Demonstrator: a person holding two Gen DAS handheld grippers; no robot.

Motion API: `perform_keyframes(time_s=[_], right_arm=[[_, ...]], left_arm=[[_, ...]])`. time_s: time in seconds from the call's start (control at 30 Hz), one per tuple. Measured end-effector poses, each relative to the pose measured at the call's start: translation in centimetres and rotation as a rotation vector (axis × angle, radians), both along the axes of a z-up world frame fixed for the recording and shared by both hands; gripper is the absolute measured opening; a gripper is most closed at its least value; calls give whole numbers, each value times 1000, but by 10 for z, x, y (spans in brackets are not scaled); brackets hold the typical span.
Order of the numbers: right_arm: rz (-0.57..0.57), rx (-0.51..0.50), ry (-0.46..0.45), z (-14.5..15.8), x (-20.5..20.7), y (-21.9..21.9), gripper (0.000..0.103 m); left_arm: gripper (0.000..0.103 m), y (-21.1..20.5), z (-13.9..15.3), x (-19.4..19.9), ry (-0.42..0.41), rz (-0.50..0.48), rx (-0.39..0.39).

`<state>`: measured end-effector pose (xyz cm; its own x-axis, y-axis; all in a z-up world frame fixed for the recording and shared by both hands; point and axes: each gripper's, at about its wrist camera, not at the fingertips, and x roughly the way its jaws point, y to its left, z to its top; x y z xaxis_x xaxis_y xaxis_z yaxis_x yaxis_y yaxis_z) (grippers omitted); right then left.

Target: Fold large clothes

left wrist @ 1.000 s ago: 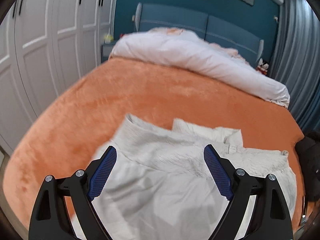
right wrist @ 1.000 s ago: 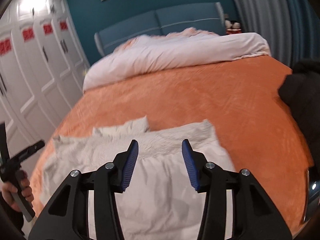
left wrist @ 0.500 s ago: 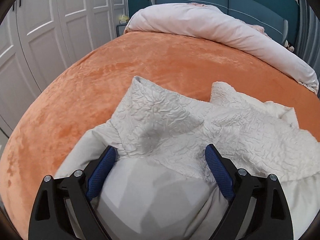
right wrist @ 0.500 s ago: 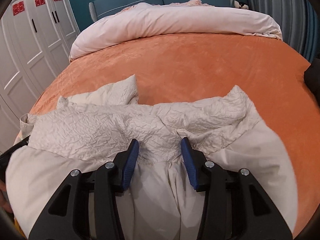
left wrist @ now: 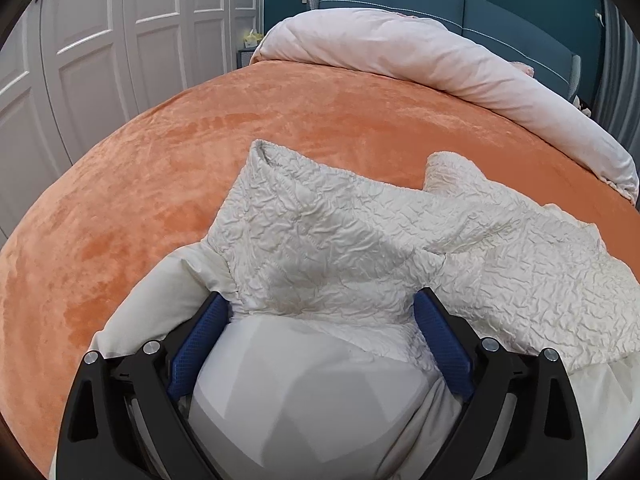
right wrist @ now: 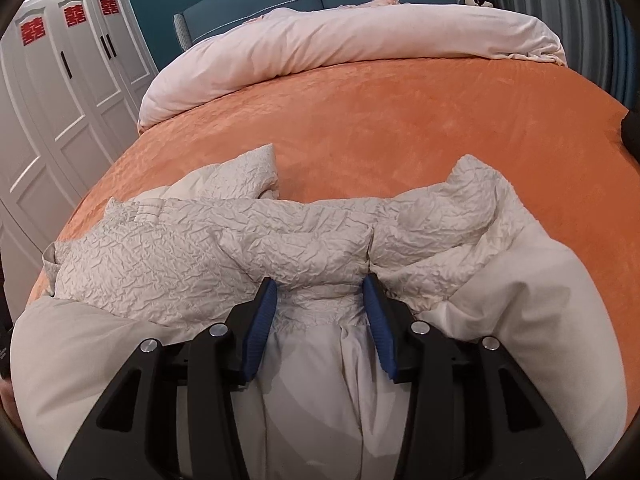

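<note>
Cream coat on the orange bed, a hand-held gripper pressed into it on each side

The cream coat (left wrist: pixel 344 240) lies spread across the near part of the bed (left wrist: pixel 168 168), crinkled lining up, smooth outer fabric toward the cameras. The left hand-held gripper (left wrist: pixel 320 312) stands wide, with a broad bulge of coat fabric between its blue pads; whether they press on it I cannot tell. The right hand-held gripper (right wrist: pixel 320 300) is about half open, a bunched ridge of coat between its pads, touching both. A pale duvet (right wrist: pixel 340 48) is rolled at the bed's head, white wardrobes (left wrist: pixel 120 40) beside.
</note>
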<state>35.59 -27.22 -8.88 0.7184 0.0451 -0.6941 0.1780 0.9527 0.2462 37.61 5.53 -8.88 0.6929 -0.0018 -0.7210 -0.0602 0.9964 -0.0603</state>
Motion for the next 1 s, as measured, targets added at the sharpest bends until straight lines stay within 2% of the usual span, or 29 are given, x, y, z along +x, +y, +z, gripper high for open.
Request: perform_keyframes(time_s=[0.17,0.23,0.27,0.33,0.37,0.43,0.5,0.6,0.67,1.0], right_arm=[[-3,-25,30,6,3,4,43],[-29,-87,59,26,1,12,45],[-18,-66,34,38,-4,17,45],[45,-3,-65,68,-19,34,45],[70,-10,-87,77,-22,46,45],[133,-36,-97,85,-23,75,45],[187,-57,-67,73,-21,100,45],[200,-112,-1,44,-14,116,44],[196,-103,-16,34,-16,116,44],[203,-127,-35,7,-11,117,45]], left_arm=[[92,-2,4,3,22,0,21],[90,-4,16,2,46,2,48],[89,-4,28,-4,60,7,46],[91,-4,52,-21,37,-8,-51],[91,-8,65,-32,19,-26,-112],[92,-24,78,-45,8,-66,-139],[92,-48,75,-51,28,-110,-106],[93,-68,50,-50,74,-120,-30],[98,-67,36,-48,65,-94,-37],[98,-74,8,-40,17,-67,7]])
